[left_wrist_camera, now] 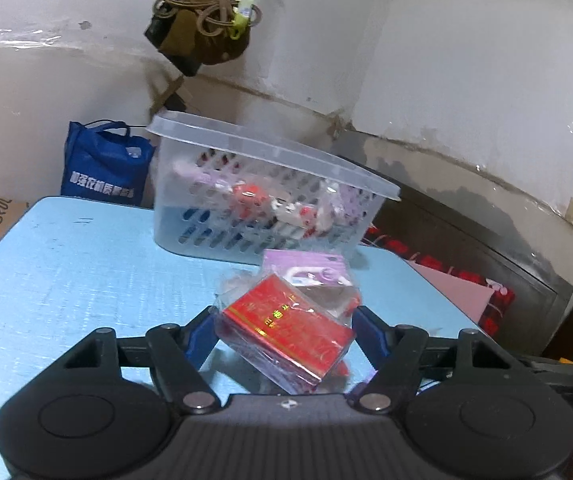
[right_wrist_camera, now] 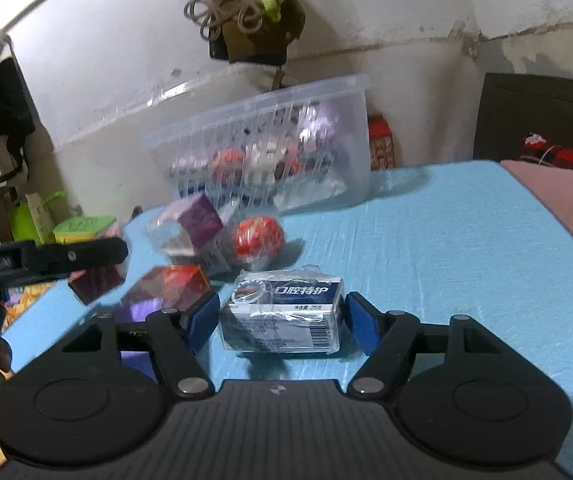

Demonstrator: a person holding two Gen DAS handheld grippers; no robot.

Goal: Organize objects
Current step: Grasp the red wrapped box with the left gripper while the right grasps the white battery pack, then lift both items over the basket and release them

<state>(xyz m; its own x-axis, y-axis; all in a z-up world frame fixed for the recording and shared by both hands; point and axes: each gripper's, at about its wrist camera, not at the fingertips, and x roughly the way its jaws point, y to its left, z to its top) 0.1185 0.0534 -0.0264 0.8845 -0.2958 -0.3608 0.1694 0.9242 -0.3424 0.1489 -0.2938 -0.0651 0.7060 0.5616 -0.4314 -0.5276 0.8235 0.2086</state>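
Note:
In the left wrist view my left gripper (left_wrist_camera: 284, 330) is shut on a red box (left_wrist_camera: 286, 326) wrapped in clear plastic, held tilted above the blue table (left_wrist_camera: 66, 272). A purple packet (left_wrist_camera: 310, 272) lies just beyond it. The clear perforated basket (left_wrist_camera: 262, 204) holding several wrapped items stands farther back. In the right wrist view my right gripper (right_wrist_camera: 282, 320) is open around a dark blue and white box (right_wrist_camera: 284, 314) lying on the table (right_wrist_camera: 426, 248); the pads stand apart from it. The basket (right_wrist_camera: 270, 148) is behind.
In the right wrist view, a red ball (right_wrist_camera: 258, 238), a purple cube (right_wrist_camera: 200, 222) and a red cube (right_wrist_camera: 180, 282) in plastic lie left of the box. The left gripper's arm (right_wrist_camera: 66, 258) reaches in at left. A blue bag (left_wrist_camera: 104, 164) stands behind the table.

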